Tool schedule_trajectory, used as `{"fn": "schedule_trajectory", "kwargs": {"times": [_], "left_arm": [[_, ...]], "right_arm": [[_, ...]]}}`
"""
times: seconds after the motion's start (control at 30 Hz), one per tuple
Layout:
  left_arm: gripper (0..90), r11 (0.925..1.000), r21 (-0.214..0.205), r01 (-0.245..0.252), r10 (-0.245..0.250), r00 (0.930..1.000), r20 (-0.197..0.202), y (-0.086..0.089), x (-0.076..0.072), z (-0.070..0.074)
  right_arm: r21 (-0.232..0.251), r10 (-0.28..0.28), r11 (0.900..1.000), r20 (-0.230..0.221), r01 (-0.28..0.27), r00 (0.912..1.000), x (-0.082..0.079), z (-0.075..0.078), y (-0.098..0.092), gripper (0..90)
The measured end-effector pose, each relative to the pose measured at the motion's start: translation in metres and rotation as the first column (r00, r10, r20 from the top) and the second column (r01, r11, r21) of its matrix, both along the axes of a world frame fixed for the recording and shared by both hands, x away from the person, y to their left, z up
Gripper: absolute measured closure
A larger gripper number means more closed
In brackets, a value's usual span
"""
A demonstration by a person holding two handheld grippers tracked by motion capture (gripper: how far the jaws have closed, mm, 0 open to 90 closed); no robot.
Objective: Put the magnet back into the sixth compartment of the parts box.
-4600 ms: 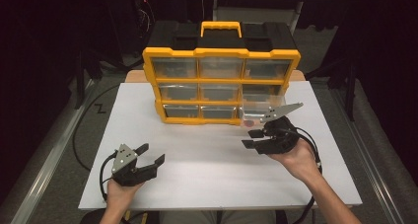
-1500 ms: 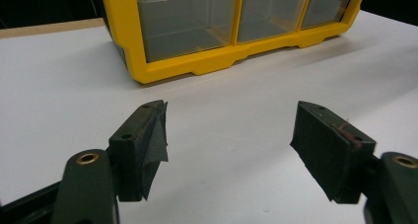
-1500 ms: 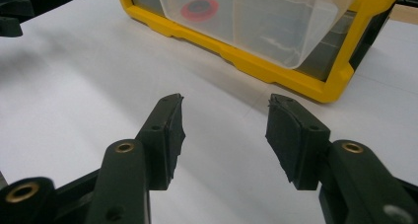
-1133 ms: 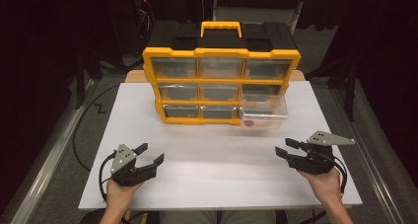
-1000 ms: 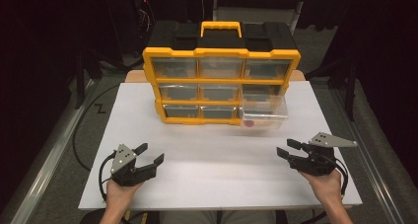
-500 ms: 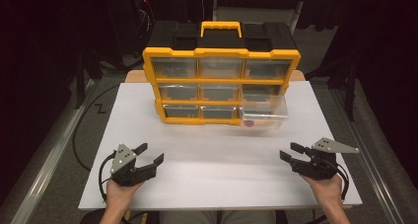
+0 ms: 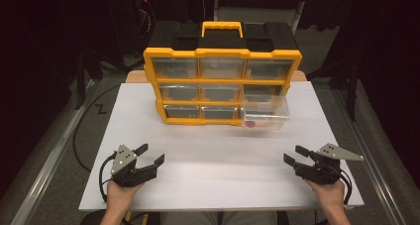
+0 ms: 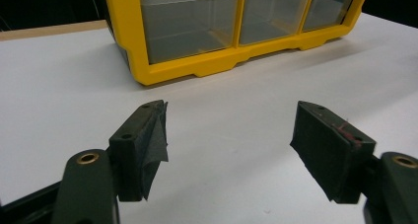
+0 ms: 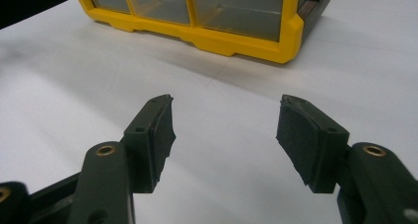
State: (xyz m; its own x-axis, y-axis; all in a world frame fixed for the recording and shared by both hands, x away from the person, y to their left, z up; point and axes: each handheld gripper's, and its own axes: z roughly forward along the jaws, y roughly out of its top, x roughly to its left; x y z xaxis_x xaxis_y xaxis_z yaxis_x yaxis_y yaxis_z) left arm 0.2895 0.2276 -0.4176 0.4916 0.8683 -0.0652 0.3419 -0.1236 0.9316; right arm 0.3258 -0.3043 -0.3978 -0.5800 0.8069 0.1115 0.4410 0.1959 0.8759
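Both grippers rest apart from the drawer organizer, and one drawer stands pulled out.

The yellow drawer organizer (image 7: 222,86) stands at the far middle of the white table (image 7: 218,185). Its bottom right clear drawer (image 7: 265,115) is pulled forward, and a small red thing (image 7: 250,124) lies inside; what it is I cannot tell. The left gripper (image 7: 149,154) sits near the front left edge, jaws wide apart, nothing between them. The right gripper (image 7: 294,154) is near the front right edge; its jaws have just been opening and nothing is between them either. I judge that the work pauses between steps. The next move probably asks the right gripper to reach forward to the open drawer, either to push it closed or to take out the red thing.
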Motion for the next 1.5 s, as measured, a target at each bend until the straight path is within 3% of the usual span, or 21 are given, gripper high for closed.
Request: {"fn": "schedule_trajectory", "kwargs": {"times": [0.27,0.43,0.7,0.8,0.93,1.5], "left_arm": [[29.4,1.0000,-0.004,-0.001,0.001,1.0000,0.003,0.000,0.000,0.000],[29.4,1.0000,-0.004,-0.002,0.002,1.0000,0.005,0.001,-0.001,0.001],[29.4,0.9999,-0.012,-0.009,0.009,1.0000,0.003,0.002,-0.001,0.001],[29.4,0.9998,-0.015,-0.009,0.009,1.0000,0.002,0.002,0.000,0.001],[29.4,0.9998,-0.018,-0.008,0.008,1.0000,0.003,0.003,0.000,0.001],[29.5,0.9997,-0.024,-0.005,0.005,1.0000,0.002,0.003,0.000,0.001]], "right_arm": [[0.010,-0.004,0.9999,0.023,0.004,0.9997,-0.007,-0.008,-0.004,40.5],[0.032,-0.006,0.9995,0.055,0.004,0.9984,-0.010,-0.011,-0.008,40.3],[0.066,-0.013,0.9978,0.072,0.009,0.9973,-0.012,-0.016,-0.013,39.3],[0.054,-0.013,0.9985,0.072,0.009,0.9974,-0.013,-0.018,-0.013,38.1],[0.076,-0.019,0.9970,0.100,0.012,0.9948,-0.015,-0.017,-0.014,37.6],[0.091,-0.011,0.9958,0.097,0.002,0.9952,-0.011,-0.020,-0.012,34.6]]}}
